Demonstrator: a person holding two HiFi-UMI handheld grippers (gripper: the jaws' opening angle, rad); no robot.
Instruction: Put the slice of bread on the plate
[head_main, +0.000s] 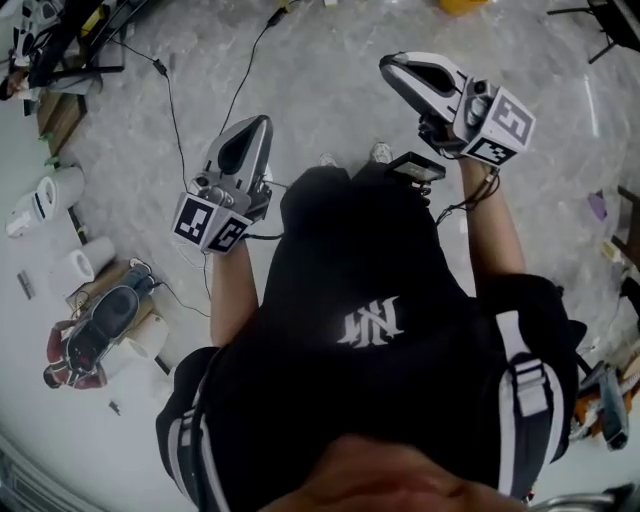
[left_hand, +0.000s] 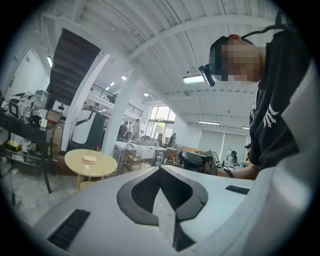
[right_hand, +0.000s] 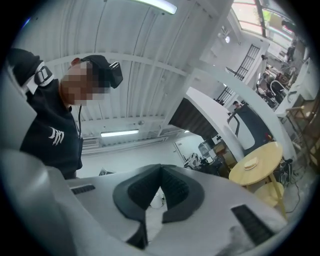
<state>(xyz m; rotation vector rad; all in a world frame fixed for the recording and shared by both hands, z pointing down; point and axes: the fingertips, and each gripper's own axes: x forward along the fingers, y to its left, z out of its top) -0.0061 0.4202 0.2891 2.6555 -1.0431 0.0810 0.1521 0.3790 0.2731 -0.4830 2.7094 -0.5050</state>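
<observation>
One slice of bread (left_hand: 90, 159) lies flat on the round table (left_hand: 109, 168).

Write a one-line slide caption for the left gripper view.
Left tool, jaws together and empty, faces a distant round wooden table bearing one small pale item.

This is a big open workshop or lab hall, with a white ribbed ceiling (left_hand: 150, 30), strip lights (left_hand: 192, 79), a dark staircase (left_hand: 75, 65) and a railed mezzanine (left_hand: 102, 93). Cluttered shelves (left_hand: 22, 112) line one wall, and cables (head_main: 171, 98) trail over the marbled floor (head_main: 330, 70).
</observation>
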